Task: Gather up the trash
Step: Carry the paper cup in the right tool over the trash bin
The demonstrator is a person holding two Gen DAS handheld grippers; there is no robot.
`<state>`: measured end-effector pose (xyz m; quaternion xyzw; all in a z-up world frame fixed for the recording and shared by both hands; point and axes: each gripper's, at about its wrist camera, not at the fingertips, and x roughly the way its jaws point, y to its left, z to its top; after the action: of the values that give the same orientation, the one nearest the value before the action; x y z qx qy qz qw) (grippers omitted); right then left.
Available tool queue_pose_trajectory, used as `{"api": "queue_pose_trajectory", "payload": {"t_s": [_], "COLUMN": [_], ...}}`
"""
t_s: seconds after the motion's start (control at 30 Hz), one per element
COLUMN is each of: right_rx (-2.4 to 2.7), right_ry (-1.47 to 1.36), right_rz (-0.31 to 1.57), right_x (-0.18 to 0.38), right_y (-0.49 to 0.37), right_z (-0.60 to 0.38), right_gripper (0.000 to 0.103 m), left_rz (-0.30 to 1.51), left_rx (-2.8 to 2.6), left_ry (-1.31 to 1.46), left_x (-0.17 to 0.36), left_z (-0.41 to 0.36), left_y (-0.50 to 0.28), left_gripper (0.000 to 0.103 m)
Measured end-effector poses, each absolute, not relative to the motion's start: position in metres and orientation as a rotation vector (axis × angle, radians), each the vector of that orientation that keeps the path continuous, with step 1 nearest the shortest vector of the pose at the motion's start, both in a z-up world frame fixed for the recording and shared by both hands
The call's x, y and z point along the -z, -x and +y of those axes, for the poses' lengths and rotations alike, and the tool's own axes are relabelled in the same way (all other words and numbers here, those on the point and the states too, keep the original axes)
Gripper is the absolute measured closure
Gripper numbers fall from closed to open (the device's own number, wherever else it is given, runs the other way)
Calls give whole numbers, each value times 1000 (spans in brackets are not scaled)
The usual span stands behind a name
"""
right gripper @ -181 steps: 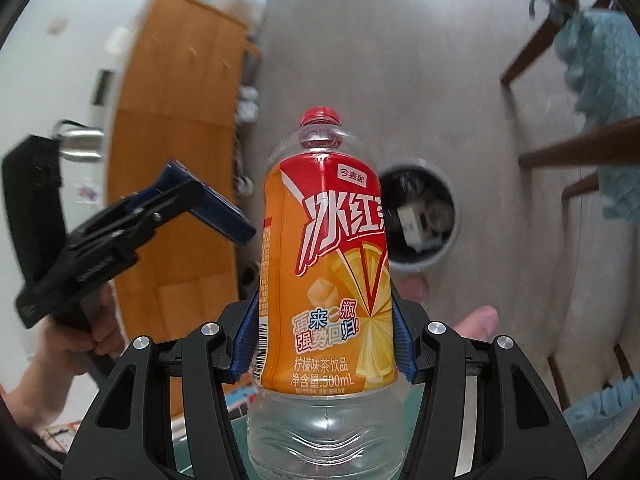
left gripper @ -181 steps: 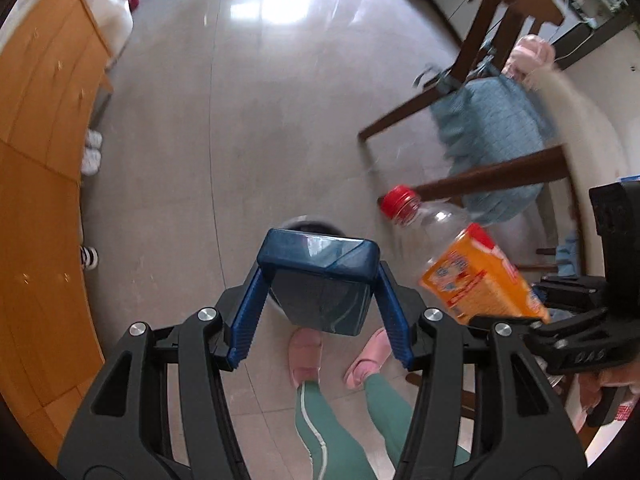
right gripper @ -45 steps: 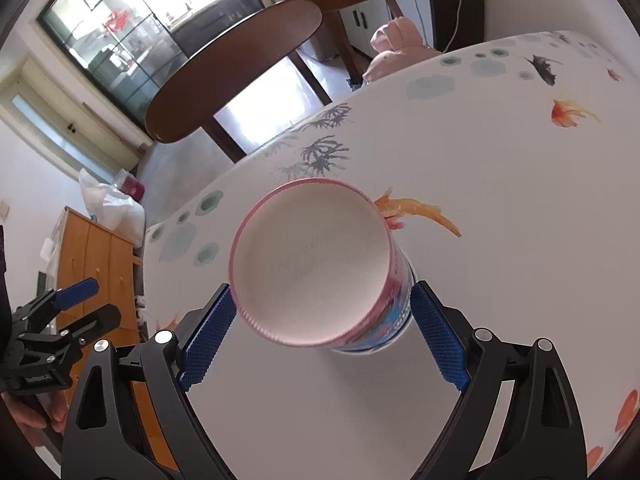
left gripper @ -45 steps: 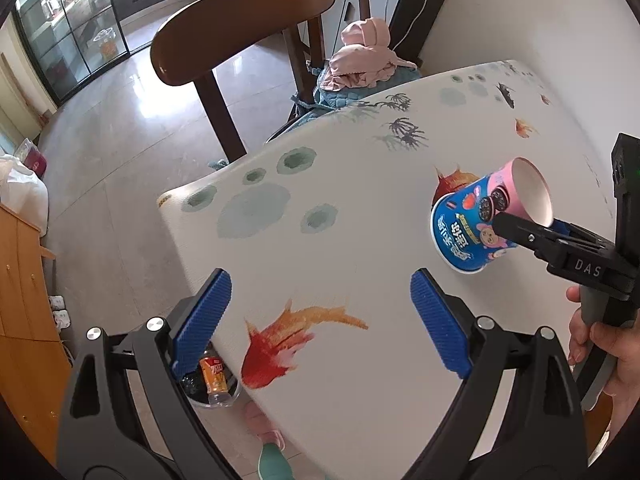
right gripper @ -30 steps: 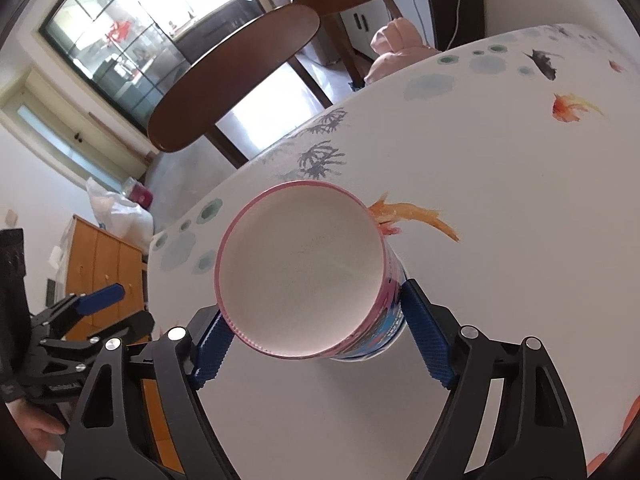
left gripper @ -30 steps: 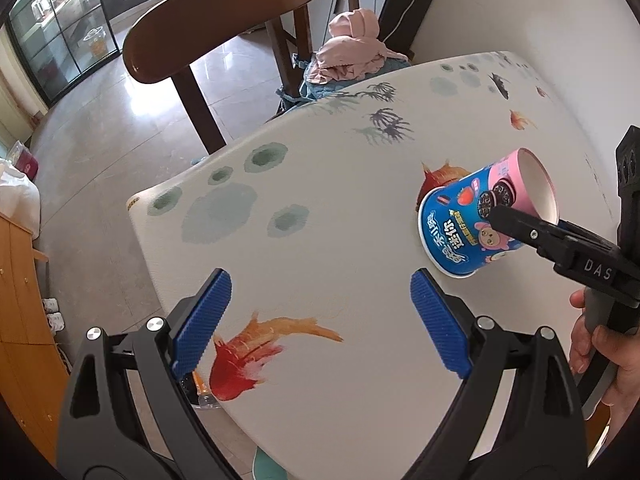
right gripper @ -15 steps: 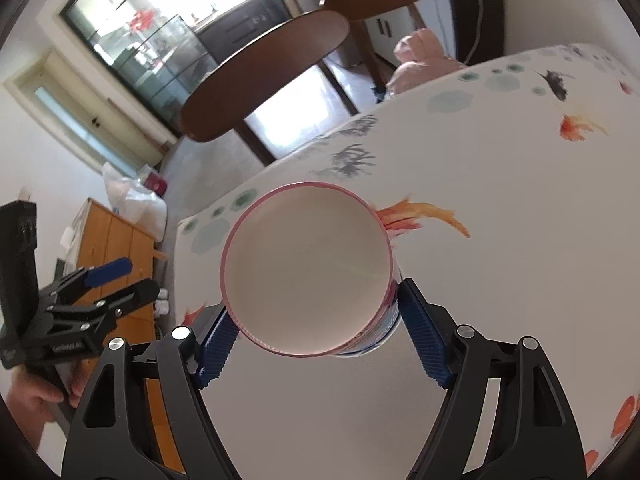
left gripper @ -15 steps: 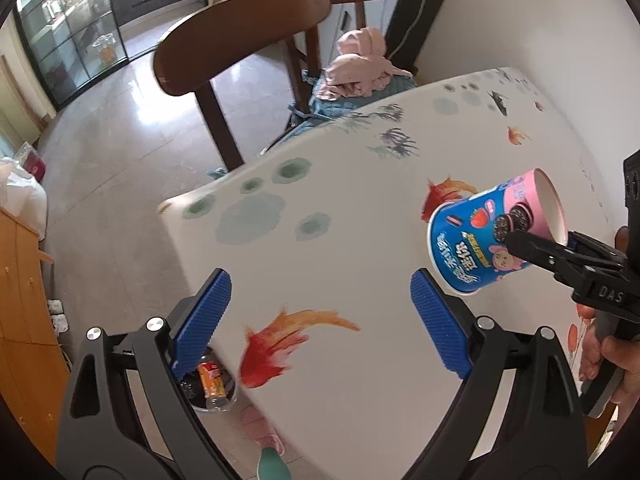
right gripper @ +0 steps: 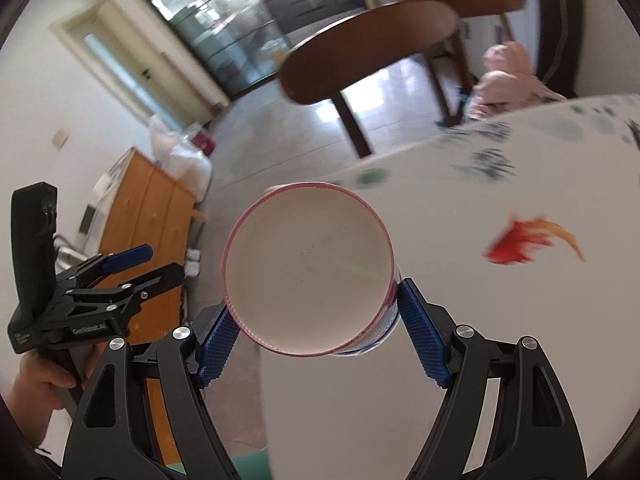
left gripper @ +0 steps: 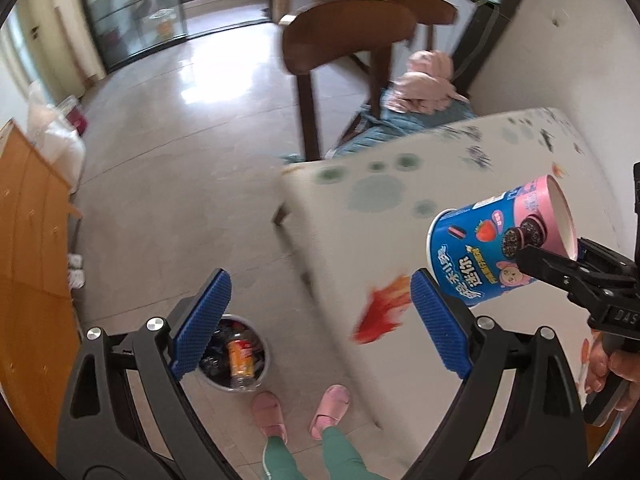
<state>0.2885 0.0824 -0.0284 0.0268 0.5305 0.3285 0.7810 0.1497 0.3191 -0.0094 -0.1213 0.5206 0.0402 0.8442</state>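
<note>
Your right tool (right gripper: 316,336) is clamped on the snack cup (right gripper: 308,268), carried tilted in the air over the surface (left gripper: 500,160) edge. Left tool (left gripper: 320,320) gapes wide, holding nothing. Swing the cup over the trash bin (left gripper: 236,360) on the floor, low and centred, then release. Bin sits just beside your slippers (left gripper: 304,412); surface corner and chair (left gripper: 344,40) are near the path.
</note>
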Motion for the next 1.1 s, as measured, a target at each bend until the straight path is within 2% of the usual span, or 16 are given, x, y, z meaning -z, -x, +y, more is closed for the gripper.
{"api": "queue_pose_trajectory", "payload": {"t_s": [0.3, 0.67, 0.87, 1.1], "right_rx": [-887, -1033, -1031, -993], "right_ry": [37, 141, 157, 183], "right_rz": [1185, 1294, 1392, 1540], "right_x": [33, 70, 115, 203], "right_y": [-267, -221, -204, -184], "right_z": [194, 314, 355, 386], "right_gripper": [27, 27, 27, 27], "left_rz": [1094, 1139, 1186, 1252], "left_rx": [-269, -427, -457, -433], "left_ry": [364, 491, 546, 598], "left_x": [20, 61, 98, 168], "left_z": [415, 510, 543, 568], "left_y": [-98, -29, -4, 10], "left_gripper": [14, 14, 14, 14]}}
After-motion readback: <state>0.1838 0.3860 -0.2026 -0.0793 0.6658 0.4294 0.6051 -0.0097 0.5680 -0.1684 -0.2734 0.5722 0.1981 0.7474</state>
